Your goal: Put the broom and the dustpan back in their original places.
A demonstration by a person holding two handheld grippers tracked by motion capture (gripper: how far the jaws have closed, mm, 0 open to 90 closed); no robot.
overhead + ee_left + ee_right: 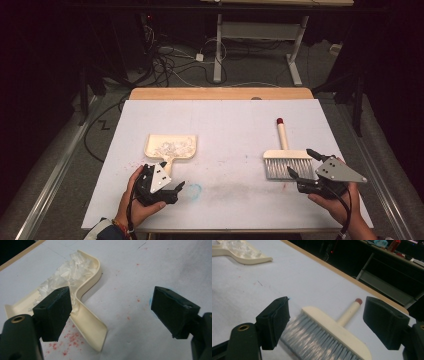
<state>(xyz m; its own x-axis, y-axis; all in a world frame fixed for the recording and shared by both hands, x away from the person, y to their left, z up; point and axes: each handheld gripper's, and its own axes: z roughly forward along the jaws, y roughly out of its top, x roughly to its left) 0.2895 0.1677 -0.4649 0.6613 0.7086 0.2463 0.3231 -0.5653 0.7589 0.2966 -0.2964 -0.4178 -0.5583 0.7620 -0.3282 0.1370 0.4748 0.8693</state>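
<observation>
A person's two hand-held grippers hover over a white surface. The left gripper sits near the front edge, jaws spread wide and empty, just behind the short handle of a cream plastic dustpan. The dustpan lies left of centre and holds a heap of clear, crinkled scraps. It looks light, stiff and smooth, so it may slide when nudged; the flat handle is the natural place to pinch, and it should stay level so the featherweight scraps do not spill.

The right gripper waits near the front right corner, jaws also wide apart and holding nothing, at the bristle end of a hand brush. The brush has soft grey bristles, a rigid cream head and a round handle with a red tip pointing toward the far edge; the handle offers the firm grip.

The surface is matte with faint red specks and a grey smudge. Beyond it lie a dark room, floor cables and a desk frame.
</observation>
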